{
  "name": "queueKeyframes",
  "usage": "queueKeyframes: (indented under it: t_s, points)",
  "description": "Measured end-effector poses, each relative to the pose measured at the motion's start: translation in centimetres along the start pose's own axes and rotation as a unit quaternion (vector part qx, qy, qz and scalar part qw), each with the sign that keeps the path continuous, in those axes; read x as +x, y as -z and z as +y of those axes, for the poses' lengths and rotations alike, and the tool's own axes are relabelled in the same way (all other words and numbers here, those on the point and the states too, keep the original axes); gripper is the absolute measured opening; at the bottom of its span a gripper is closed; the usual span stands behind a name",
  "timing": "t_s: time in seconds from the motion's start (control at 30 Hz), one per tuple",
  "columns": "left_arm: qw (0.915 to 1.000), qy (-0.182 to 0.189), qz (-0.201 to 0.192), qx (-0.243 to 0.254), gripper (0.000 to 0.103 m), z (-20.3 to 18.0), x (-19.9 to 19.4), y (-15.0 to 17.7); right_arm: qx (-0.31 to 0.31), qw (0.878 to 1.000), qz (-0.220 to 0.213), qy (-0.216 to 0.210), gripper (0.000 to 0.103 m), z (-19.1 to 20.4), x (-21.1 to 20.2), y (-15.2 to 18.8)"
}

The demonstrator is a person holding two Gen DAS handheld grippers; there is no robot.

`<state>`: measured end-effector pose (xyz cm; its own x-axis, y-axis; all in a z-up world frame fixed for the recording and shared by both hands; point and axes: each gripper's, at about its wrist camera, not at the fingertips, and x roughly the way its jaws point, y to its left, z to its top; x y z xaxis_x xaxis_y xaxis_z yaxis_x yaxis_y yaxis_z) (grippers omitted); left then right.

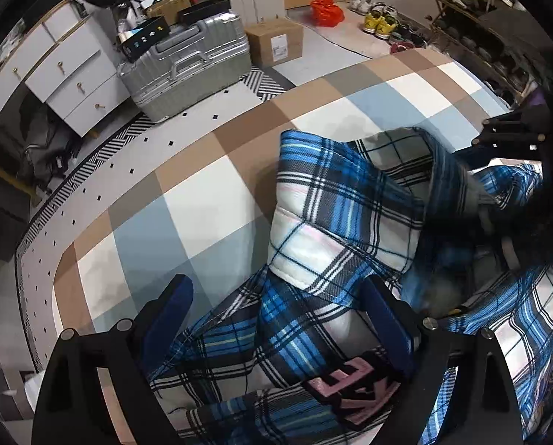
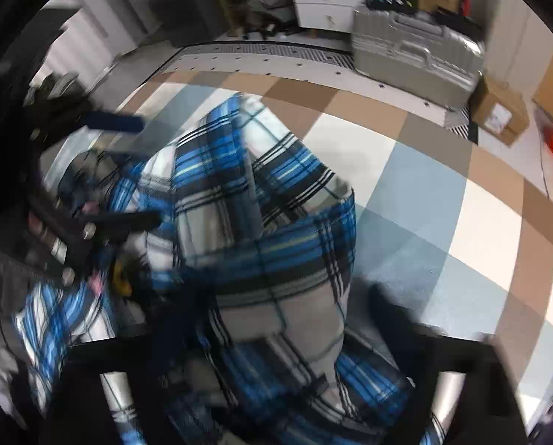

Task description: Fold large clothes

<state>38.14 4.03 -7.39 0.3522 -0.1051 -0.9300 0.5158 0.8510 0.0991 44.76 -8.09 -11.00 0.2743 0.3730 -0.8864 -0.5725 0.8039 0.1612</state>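
Observation:
A blue, white and black plaid shirt (image 1: pixel 343 204) with a pink letter patch (image 1: pixel 354 389) lies bunched on a checked bedspread (image 1: pixel 187 200). My left gripper (image 1: pixel 276 319) is open, its blue-padded fingers (image 1: pixel 170 315) wide apart with shirt cloth lying between them. It also shows at the left of the right wrist view (image 2: pixel 120 170). My right gripper (image 2: pixel 276 319) is blurred, its fingers astride a raised fold of the shirt (image 2: pixel 261 222); it looks open. It shows at the right edge of the left wrist view (image 1: pixel 514 133).
Beyond the bed edge are a silver suitcase (image 1: pixel 187 70), a white drawer unit (image 1: pixel 68 74), a cardboard box (image 1: pixel 276 42), a red bag (image 1: pixel 326 9), shoes (image 1: pixel 378 22) and a shoe rack (image 1: pixel 477 29). Bare bedspread (image 2: pixel 443 207) lies right of the shirt.

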Motion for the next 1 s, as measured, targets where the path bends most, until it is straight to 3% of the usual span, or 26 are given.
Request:
queueKeyframes:
  t_s: [0.03,0.1,0.2,0.3,0.43,0.6,0.77,0.87,1.0]
  points:
    - [1.0000,-0.001,0.000,-0.003,0.090,0.0,-0.1,0.1,0.020,1.000,-0.003,-0.008,0.042,-0.4,-0.2,-0.1]
    - [1.0000,-0.001,-0.002,-0.007,0.090,0.1,-0.6,0.3,0.023,1.000,-0.011,0.007,0.021,-0.4,-0.6,0.1]
    - [0.9998,-0.017,-0.007,-0.005,0.090,-0.1,-0.8,-0.1,0.046,0.998,-0.044,0.027,0.010,-0.8,-2.2,0.3]
    - [0.9997,-0.019,-0.014,-0.010,0.090,0.1,-1.1,-0.2,0.088,0.991,-0.103,0.017,0.009,-2.1,-4.8,0.3]
    - [0.9991,-0.023,-0.027,-0.022,0.090,0.7,-1.1,-0.7,0.158,0.977,-0.141,-0.015,0.009,-4.3,-6.5,-0.2]
    - [0.9986,-0.015,-0.032,-0.040,0.090,1.2,-0.6,-1.4,0.245,0.951,-0.188,-0.038,0.009,-7.3,-8.0,-0.2]
    - [0.9988,-0.002,-0.045,-0.017,0.090,0.1,-0.8,-2.0,0.192,0.957,-0.216,-0.033,0.009,-5.8,-9.7,-1.0]
    - [0.9984,0.013,-0.055,0.001,0.090,-0.7,-1.1,-2.6,0.172,0.950,-0.257,-0.043,0.009,-4.9,-11.8,-0.8]
    - [0.9967,0.016,-0.076,-0.021,0.090,-0.3,-1.1,-3.3,0.119,0.950,-0.286,-0.050,0.009,-3.1,-14.0,-0.1]
